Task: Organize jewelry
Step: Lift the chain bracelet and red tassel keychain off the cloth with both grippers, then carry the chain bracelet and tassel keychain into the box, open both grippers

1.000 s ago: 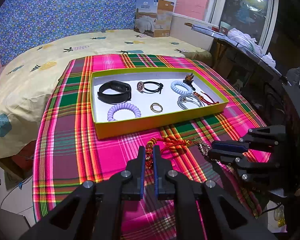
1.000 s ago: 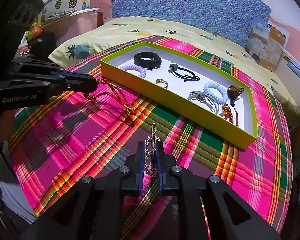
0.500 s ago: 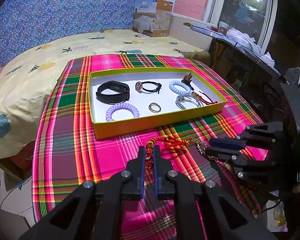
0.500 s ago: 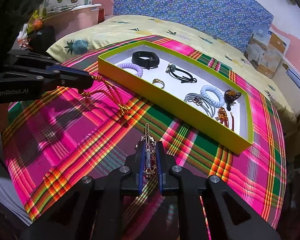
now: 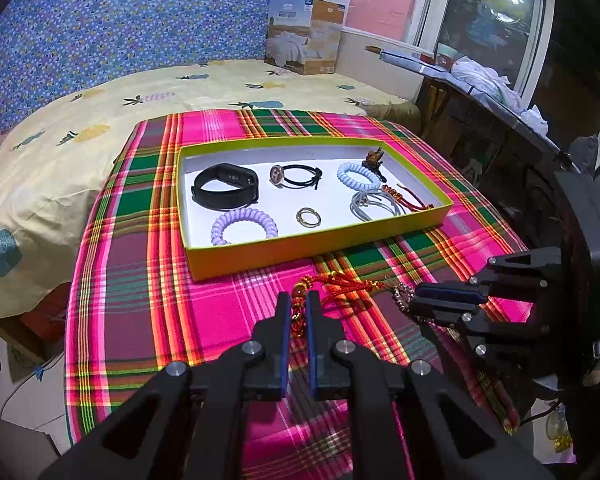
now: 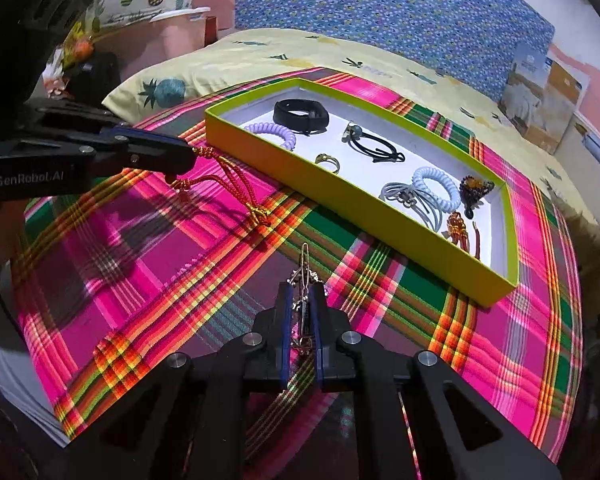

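Woven plaid cloth, shiny metal chain, braided red cord, matt cardboard tray.

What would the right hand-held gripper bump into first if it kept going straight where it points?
Probably the plaid cloth just ahead of the right hand-held gripper, which points steeply downward holding a metal chain; the yellow tray lies farther on.

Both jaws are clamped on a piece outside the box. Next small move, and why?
Probably lift the left gripper and carry its red cord bracelet toward the yellow box. The cord trails on the plaid cloth, so it needs clearance over the box wall. The right gripper can wait, clamped on the metal chain.
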